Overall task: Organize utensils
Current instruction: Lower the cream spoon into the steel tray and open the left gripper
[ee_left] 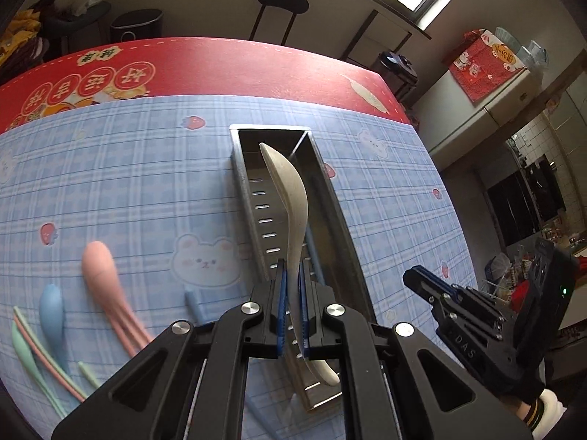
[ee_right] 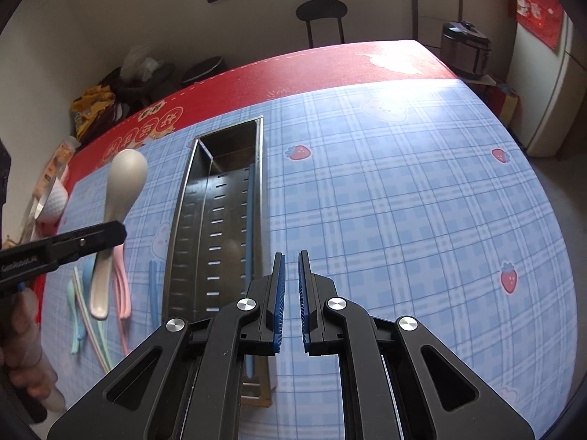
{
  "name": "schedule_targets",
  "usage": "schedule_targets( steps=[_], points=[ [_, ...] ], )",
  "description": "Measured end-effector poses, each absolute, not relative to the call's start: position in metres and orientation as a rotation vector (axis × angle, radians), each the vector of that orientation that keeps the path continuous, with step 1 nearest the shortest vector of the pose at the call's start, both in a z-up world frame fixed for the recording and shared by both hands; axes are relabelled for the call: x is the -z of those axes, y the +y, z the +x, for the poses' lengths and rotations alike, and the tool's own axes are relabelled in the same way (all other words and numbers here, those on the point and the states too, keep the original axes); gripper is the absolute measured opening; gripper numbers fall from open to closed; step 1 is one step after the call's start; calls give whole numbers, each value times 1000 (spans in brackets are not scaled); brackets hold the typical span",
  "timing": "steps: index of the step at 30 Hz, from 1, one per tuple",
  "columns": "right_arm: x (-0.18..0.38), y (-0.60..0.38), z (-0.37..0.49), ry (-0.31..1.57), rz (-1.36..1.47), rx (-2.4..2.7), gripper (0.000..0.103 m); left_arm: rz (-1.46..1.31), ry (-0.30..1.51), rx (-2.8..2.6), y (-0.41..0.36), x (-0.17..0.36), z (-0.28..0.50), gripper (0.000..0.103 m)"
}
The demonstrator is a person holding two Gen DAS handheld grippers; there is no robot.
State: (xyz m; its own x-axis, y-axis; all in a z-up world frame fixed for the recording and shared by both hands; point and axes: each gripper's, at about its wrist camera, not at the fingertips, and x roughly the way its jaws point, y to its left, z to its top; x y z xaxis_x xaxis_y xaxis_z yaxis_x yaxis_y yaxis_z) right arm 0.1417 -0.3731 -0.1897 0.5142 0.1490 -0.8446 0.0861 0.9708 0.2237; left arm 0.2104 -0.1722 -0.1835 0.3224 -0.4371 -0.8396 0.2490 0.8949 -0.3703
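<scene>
My left gripper (ee_left: 292, 269) is shut on the handle of a white spoon (ee_left: 290, 198) and holds it in the air over the long metal utensil tray (ee_left: 330, 198). The spoon (ee_right: 124, 183) and the left gripper (ee_right: 117, 233) also show in the right wrist view, left of the tray (ee_right: 183, 212). A blue chopstick (ee_right: 250, 227) lies in the tray. My right gripper (ee_right: 291, 256) hovers empty over the tray's near right edge, its jaws a narrow gap apart. A pink spoon (ee_left: 101, 271), a blue spoon (ee_left: 51, 308) and green and pink chopsticks (ee_left: 33, 344) lie on the table at left.
The table has a blue plaid cloth (ee_right: 403, 220) with a red mat (ee_left: 220, 66) at its far side. A blue chopstick (ee_left: 194, 302) lies left of the tray. A stool (ee_left: 282, 3) and a black bin (ee_left: 135, 25) stand beyond the table.
</scene>
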Motion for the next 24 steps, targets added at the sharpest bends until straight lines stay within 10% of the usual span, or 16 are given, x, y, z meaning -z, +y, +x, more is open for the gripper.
schedule_targets(
  steps=[19,24],
  points=[
    [203,-424,127,1059,321,59,8,-121,1286,434,-237,242,296,7],
    [198,-418,123,1053,336,60,8,-116,1257,483,-226,225,284,23]
  ],
)
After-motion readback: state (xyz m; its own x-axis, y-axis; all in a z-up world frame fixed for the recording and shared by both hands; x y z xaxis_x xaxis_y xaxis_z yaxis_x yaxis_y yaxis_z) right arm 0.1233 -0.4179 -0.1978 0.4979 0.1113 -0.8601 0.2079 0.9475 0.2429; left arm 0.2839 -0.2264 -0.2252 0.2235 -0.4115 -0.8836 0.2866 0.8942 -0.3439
